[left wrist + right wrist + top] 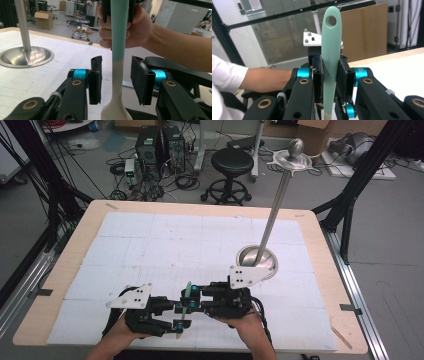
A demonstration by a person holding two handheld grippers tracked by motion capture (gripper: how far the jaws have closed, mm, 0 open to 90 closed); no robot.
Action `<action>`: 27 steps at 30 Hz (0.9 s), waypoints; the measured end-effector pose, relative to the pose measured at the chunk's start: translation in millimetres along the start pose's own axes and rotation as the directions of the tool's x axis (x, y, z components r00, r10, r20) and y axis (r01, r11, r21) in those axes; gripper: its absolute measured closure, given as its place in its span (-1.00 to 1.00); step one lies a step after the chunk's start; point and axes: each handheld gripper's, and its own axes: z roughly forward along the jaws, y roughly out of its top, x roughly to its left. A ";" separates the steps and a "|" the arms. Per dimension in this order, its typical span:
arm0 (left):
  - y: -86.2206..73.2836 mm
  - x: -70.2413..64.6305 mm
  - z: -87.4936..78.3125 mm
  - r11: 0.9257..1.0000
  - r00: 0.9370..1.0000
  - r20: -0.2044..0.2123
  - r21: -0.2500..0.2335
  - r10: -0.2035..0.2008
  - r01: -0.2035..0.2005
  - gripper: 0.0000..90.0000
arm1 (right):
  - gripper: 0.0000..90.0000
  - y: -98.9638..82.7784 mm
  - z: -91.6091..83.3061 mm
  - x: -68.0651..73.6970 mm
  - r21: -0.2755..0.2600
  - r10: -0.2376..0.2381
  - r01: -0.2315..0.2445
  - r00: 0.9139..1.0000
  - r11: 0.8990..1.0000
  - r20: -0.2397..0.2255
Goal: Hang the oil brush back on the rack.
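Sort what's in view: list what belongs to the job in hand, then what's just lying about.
In the job:
- mint-green spatula, clamped by the right gripper
- left gripper, jaws open around the spatula's pale lower handle, pads not touching
- steel stand on the table, possibly where it goes

Lying about:
- black stool
- computer towers
- cardboard box

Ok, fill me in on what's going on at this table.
A person is working with a gripper in each hand near the front edge of the table. The right gripper is clamped on the green handle of a spatula, holding it upright. The left gripper faces it with its jaws on either side of the spatula's pale lower stem, not pressing on it: there is a gap at each pad. Farther back on the right stands a metal stand on a round base.
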 end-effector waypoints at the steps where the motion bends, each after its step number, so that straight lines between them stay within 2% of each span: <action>1: -0.2 0.0 0.1 1.000 1.000 0.006 -0.001 -0.001 0.001 0.41 | 0.71 -0.2 0.7 0.1 0.009 -0.001 0.001 1.000 1.000 -0.012; 6: -0.9 0.2 0.9 1.000 1.000 0.019 0.007 0.004 -0.005 0.53 | 0.71 -0.1 1.5 -1.2 0.011 -0.005 0.006 0.999 1.000 -0.036; 9: -0.8 -0.1 0.6 1.000 1.000 0.015 0.000 0.016 -0.016 0.70 | 0.71 0.3 1.6 -2.5 0.006 -0.009 0.009 0.999 1.000 -0.044; 11: -0.5 -0.3 0.1 1.000 1.000 0.004 0.000 0.026 -0.026 0.80 | 0.71 0.2 1.5 -2.3 0.006 -0.005 0.006 0.999 1.000 -0.040; 13: -0.3 -0.3 -0.2 1.000 1.000 -0.011 0.003 0.026 -0.026 0.81 | 0.70 0.1 1.2 -1.6 0.006 -0.005 0.005 1.000 1.000 -0.029; 17: 0.3 -1.1 -0.5 0.999 0.997 -0.072 0.008 0.038 -0.038 0.82 | 0.65 -0.4 1.2 -0.7 0.005 0.007 -0.007 1.000 1.000 0.004; 19: 0.9 -0.9 -1.2 0.999 0.992 -0.122 0.012 0.035 -0.033 0.83 | 0.31 -0.5 1.0 -0.3 -0.019 0.037 -0.036 0.999 0.999 0.040; 20: 1.1 -0.7 -1.7 1.000 0.988 -0.153 0.003 0.031 -0.031 0.83 | 0.22 -0.3 1.2 0.0 -0.026 0.046 -0.044 0.997 0.999 0.068; 21: 1.7 -0.8 -2.0 0.999 0.982 -0.184 0.002 0.032 -0.032 0.83 | 0.16 0.1 1.3 2.4 -0.015 0.053 -0.052 0.992 0.999 0.118; 23: 2.3 -1.5 -1.4 1.000 0.971 -0.236 -0.003 0.030 -0.031 0.83 | 0.10 0.2 3.1 6.9 -0.019 0.042 -0.039 0.979 0.999 0.201; 26: 2.2 -2.9 1.3 1.000 0.951 -0.309 0.009 0.029 -0.028 0.83 | 0.06 1.2 6.3 13.4 -0.021 0.021 -0.015 0.954 1.000 0.300; 27: 2.1 -3.3 2.3 1.000 0.944 -0.328 0.014 0.031 -0.028 0.83 | 0.07 1.8 7.5 16.1 -0.024 0.024 -0.017 0.941 1.000 0.338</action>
